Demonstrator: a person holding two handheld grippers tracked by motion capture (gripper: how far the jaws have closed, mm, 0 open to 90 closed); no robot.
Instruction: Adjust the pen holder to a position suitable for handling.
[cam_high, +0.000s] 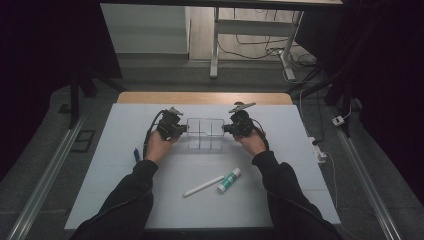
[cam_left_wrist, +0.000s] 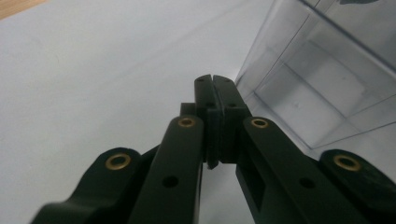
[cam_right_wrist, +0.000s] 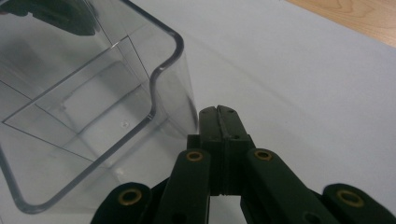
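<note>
Two closed jaw sets flank the clear rectangular plastic divided bin (cam_high: 204, 134) at counter (cam_high: 300, 165) centre: left gripper (cam_high: 186, 128) at 9 o'clock, right gripper (cam_high: 224, 129) at 3. Judgement: press evenly, keeping it square.

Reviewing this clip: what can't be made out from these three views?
- High view: print on the green-and-white tube is too small to read.
- High view: the blue item is partly hidden by the left forearm; its kind is unclear.
- Both gripper views: whether the shut left gripper and right gripper touch the clear divided container can't be told.
</note>
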